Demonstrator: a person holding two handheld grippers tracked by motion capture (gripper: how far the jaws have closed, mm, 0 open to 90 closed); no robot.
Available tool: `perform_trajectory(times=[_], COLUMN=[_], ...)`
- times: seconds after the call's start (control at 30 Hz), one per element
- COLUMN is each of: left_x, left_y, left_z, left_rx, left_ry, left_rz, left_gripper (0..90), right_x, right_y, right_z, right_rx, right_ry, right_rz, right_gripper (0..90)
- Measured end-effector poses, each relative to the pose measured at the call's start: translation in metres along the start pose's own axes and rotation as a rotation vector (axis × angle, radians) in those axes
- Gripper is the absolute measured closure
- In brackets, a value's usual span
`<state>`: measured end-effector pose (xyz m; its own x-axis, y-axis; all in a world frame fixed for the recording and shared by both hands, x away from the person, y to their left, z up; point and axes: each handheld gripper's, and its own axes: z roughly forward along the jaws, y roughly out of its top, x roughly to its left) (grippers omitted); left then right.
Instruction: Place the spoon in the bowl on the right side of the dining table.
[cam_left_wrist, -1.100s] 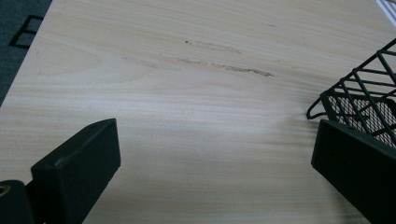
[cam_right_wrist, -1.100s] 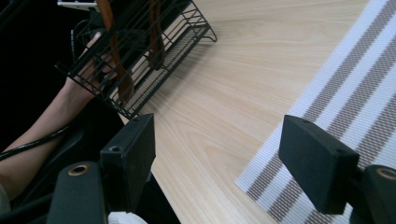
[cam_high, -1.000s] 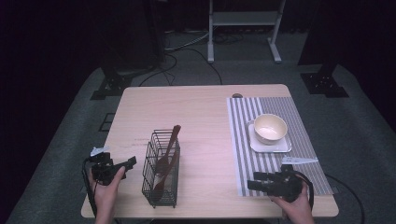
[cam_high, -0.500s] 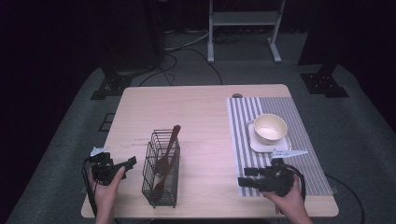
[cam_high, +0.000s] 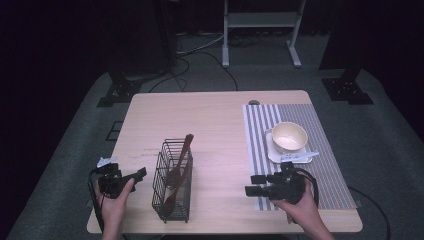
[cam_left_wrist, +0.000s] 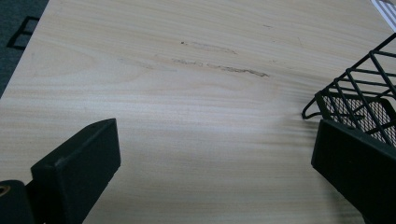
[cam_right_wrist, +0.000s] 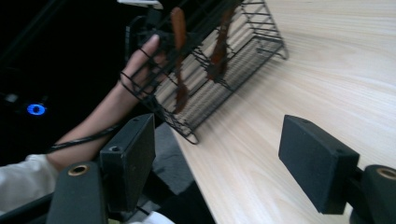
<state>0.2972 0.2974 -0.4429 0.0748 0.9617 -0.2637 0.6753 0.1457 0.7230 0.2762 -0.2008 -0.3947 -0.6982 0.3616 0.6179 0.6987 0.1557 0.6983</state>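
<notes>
A black wire basket (cam_high: 172, 182) stands near the table's front edge and holds two brown wooden utensils (cam_high: 179, 162) that lean against its rim. My left gripper (cam_high: 137, 175) rests low just left of the basket, open, its jaws wide apart over bare wood (cam_left_wrist: 215, 140) with the basket's corner (cam_left_wrist: 359, 93) beside its right jaw. My right gripper (cam_high: 253, 184) sits at the left edge of the striped placemat (cam_high: 320, 165), open and pointing left at the basket (cam_right_wrist: 210, 56), with nothing between its jaws (cam_right_wrist: 219, 140).
A cream bowl (cam_high: 289, 136) sits on a white saucer (cam_high: 272, 152) on the placemat, with a white spoon (cam_high: 299, 157) in front of it. The other hand (cam_right_wrist: 140, 58) shows behind the basket. Bare wood (cam_high: 220, 150) lies between basket and placemat.
My right gripper has moved left along the front of the table, from over the placemat to its left edge, nearer the basket. The left gripper has stayed put.
</notes>
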Motion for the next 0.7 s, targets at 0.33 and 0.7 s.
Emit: perform_trajectory(times=[0.33,0.7], left_x=[0.0,0.0], left_y=[0.0,0.0], left_z=[0.0,0.0], left_rx=[0.003,0.004], left_ry=[-0.002,-0.004], left_rz=[0.0,0.004], left_gripper=[0.2,0.2], right_x=[0.015,0.02], right_y=[0.016,0.03], right_z=[0.02,0.037], right_rx=[0.05,0.091], right_ry=[0.034,0.052], right_rz=[-0.037,-0.052], right_gripper=[25.9,25.9])
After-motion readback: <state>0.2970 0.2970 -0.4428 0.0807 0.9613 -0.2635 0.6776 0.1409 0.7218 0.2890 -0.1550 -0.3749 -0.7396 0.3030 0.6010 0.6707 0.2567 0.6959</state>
